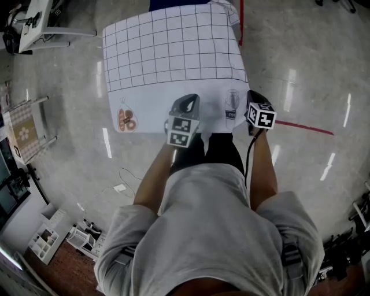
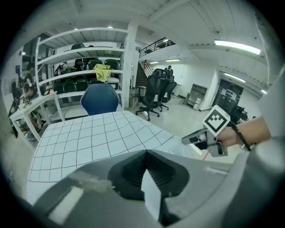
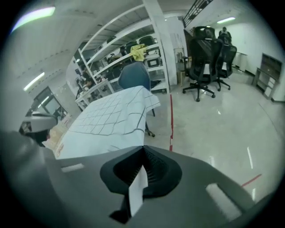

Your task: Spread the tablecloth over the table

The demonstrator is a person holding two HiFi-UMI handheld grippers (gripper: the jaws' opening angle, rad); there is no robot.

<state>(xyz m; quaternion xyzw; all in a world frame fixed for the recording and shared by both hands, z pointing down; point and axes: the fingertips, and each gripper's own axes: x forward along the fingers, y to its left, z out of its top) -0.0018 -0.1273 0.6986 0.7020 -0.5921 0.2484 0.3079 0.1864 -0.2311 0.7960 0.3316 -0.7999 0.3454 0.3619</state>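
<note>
The tablecloth (image 1: 173, 52) lies over the table, white with a black grid, and hides the top. In the head view it sits at 12 o'clock from the person (image 1: 219, 231). A plain border runs along its near edge, with a brown print (image 1: 126, 119) at 7 o'clock of the cloth and a bottle drawing (image 1: 231, 107) at 5 o'clock. The far right corner, at 1 o'clock, hangs in folds.

The left gripper (image 1: 186, 103) is at the near edge, at 6 o'clock of the cloth. In its own view the left gripper (image 2: 147, 169) has its jaws together on a white fold of tablecloth (image 2: 89, 138), which sticks out between them. The right gripper (image 1: 254, 99) is at the near right corner, at 5 o'clock. In its own view the right gripper (image 3: 142, 164) is likewise clamped on a white strip of the tablecloth (image 3: 111, 118). From the left gripper view, the right gripper (image 2: 189, 139) shows at 3 o'clock, beside the cloth's edge.

A blue chair (image 1: 173, 4) stands at the far edge, at 12 o'clock of the table. A red line (image 1: 303, 127) crosses the floor at 3 o'clock. Shelves (image 2: 80, 58) stand behind the chair, and black office chairs (image 3: 205, 58) stand at 1 o'clock in the right gripper view.
</note>
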